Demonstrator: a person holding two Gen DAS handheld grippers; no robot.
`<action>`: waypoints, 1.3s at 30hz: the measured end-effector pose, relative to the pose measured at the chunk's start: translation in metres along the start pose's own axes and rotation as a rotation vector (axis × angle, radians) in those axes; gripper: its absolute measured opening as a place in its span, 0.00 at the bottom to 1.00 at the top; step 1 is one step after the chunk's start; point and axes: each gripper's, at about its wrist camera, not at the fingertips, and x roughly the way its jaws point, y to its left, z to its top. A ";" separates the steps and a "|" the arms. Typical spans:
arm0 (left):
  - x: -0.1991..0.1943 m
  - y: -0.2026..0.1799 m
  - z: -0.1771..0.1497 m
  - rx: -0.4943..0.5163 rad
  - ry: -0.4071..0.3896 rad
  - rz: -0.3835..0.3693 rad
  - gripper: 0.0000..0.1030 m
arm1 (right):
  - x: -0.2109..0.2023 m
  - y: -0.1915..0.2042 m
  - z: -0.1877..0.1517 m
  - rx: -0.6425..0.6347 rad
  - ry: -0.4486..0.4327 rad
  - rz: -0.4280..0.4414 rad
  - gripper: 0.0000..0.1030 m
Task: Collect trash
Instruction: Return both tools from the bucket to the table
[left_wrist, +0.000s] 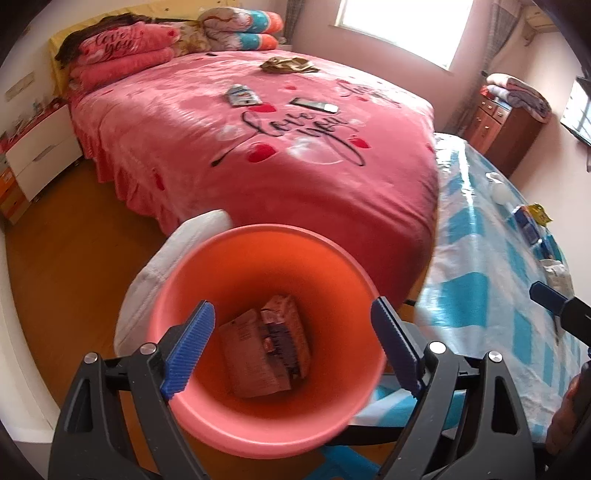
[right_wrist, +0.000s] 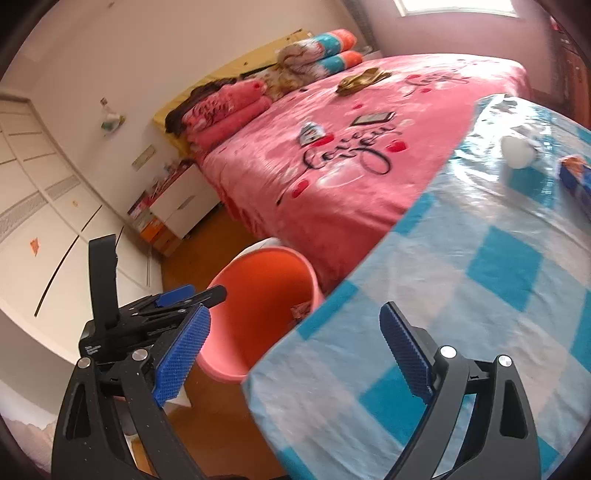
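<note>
An orange-pink bin (left_wrist: 207, 413) stands on the floor between the bed and the table, with flat brownish wrappers (left_wrist: 266, 349) at its bottom. My left gripper (left_wrist: 293, 343) is open and empty, directly above the bin's mouth. My right gripper (right_wrist: 295, 350) is open and empty over the near edge of the blue checked table (right_wrist: 480, 295); the bin (right_wrist: 258, 295) lies to its left. A white ball-like item (right_wrist: 517, 151) and a blue packet (right_wrist: 576, 177) lie on the table's far side. A small wrapper (left_wrist: 242, 95) lies on the bed.
A pink "love you" bed (left_wrist: 295, 166) fills the back, with a dark flat phone-like item (left_wrist: 314, 104), a crumpled olive cloth (left_wrist: 290, 64) and folded quilts (left_wrist: 122, 51). A white cushion (left_wrist: 162, 258) leans behind the bin. A white nightstand (left_wrist: 40, 155) stands left, a wooden cabinet (left_wrist: 506, 125) right.
</note>
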 end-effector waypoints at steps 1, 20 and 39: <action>-0.001 -0.006 0.001 0.012 -0.004 -0.006 0.85 | -0.003 -0.003 0.000 0.003 -0.007 -0.006 0.89; -0.009 -0.104 0.013 0.158 -0.004 -0.100 0.85 | -0.065 -0.077 -0.015 0.124 -0.146 -0.073 0.89; -0.008 -0.184 0.006 0.284 0.009 -0.135 0.85 | -0.113 -0.121 -0.028 0.145 -0.231 -0.181 0.91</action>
